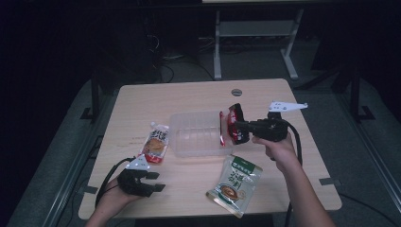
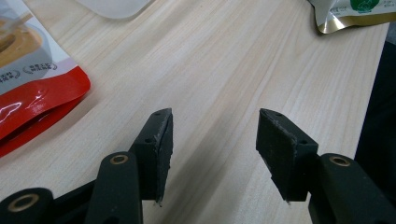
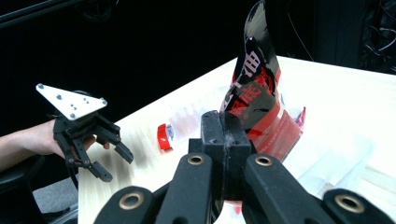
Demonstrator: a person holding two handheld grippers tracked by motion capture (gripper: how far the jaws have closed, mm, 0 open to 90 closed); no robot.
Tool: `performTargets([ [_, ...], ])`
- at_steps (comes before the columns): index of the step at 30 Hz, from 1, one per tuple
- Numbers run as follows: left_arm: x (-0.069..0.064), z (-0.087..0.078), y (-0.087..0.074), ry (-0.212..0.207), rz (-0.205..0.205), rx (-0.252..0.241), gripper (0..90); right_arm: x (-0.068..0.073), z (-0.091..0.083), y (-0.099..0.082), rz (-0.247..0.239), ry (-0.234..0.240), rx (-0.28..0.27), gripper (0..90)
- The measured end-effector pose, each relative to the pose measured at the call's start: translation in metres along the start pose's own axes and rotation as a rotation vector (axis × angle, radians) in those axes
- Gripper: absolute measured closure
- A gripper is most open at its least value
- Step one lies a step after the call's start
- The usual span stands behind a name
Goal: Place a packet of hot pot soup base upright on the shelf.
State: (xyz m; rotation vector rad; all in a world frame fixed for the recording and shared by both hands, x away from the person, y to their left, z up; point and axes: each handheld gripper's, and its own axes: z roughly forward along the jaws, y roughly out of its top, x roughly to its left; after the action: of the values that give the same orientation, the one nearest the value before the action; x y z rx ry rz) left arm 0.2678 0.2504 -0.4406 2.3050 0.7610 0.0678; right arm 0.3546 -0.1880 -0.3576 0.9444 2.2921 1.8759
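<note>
Your right gripper point(image 3: 225, 140) clamps its two black jaws together on the lower edge of a red-and-black packet point(image 3: 257, 100), which stands upright above the pale table point(image 3: 336, 93). At far left, your left gripper point(image 3: 109, 161) hangs with jaws apart.

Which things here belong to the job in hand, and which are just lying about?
In the job:
right gripper, shut on the red-and-black packet
clear plastic bin, beside which the packet is held

Lying about:
orange-and-white pouch, left of the bin
green-and-white pouch, near the front edge
left gripper, open and holding nothing
</note>
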Motion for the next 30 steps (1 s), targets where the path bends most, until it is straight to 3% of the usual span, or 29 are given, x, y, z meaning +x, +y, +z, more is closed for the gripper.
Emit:
performTargets([
  [18, -0.001, 0.002, 0.000, -0.009, 0.005, 0.010, 45.7, -0.007, 0.025, -0.009, -0.003, -0.050, 0.084, 89.8],
  [30, -0.002, 0.004, 0.000, -0.014, 0.006, 0.014, 45.7, -0.009, 0.034, -0.013, -0.002, -0.093, 0.103, 86.3],
])
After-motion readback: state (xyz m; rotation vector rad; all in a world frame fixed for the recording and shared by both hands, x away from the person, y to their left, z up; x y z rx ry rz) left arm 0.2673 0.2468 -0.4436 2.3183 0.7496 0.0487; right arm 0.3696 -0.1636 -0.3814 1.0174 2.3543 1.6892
